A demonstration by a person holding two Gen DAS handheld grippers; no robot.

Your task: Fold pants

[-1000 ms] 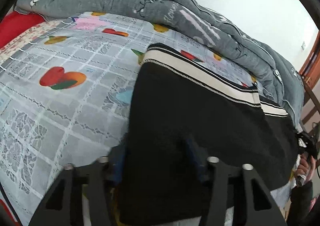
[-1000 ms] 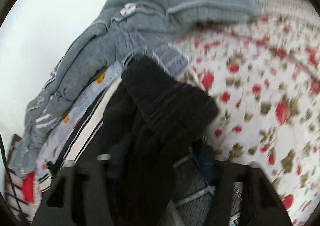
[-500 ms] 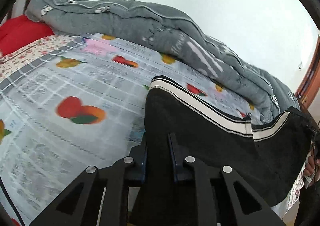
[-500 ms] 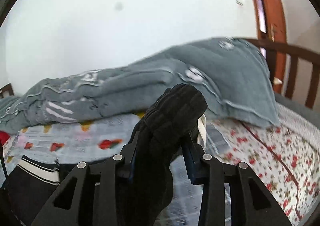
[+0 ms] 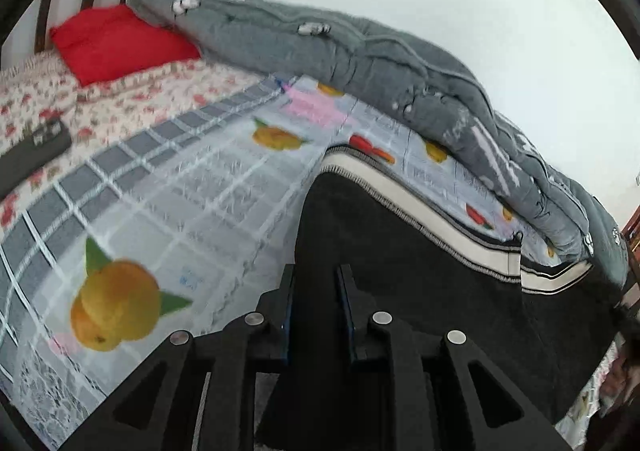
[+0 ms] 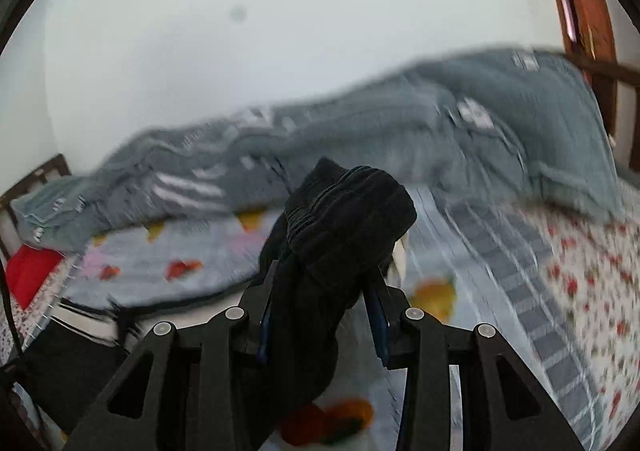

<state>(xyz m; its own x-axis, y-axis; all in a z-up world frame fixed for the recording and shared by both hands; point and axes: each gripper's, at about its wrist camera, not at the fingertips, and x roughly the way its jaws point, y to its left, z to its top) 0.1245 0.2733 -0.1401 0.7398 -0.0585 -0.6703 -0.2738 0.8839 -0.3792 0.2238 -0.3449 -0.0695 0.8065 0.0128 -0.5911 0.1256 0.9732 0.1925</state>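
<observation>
Swung further toward the headboard since 0.5 s ago in the left wrist view, with more red pillow (image 5: 116, 41) and wooden slats now at 11 o'clock; right wrist view blurred, tilted a little, same bunch of cloth clamped as before.

Spread across most of both views: fruit-print sheet (image 5: 192, 211) with grey checks, over a floral bedcover (image 5: 100, 107) at 9 o'clock. Heaped along the far side from 11 to 3 o'clock: grey quilt (image 5: 360, 63). Lifted off the sheet at 4 o'clock in the left view: black pants (image 5: 420, 283), white side stripe with dark edging curving from 12 to 3 o'clock along the upper hem. Small dark flat object (image 5: 36, 151) lying on the floral cover at 9 o'clock, too blurred to identify.

Left gripper (image 5: 316, 303): narrow, pinching 1 edge of the pants. Right gripper (image 6: 320, 315): clamped on a thick black wad of the pants (image 6: 344, 227), wad bulging above the tips toward 12 o'clock.
</observation>
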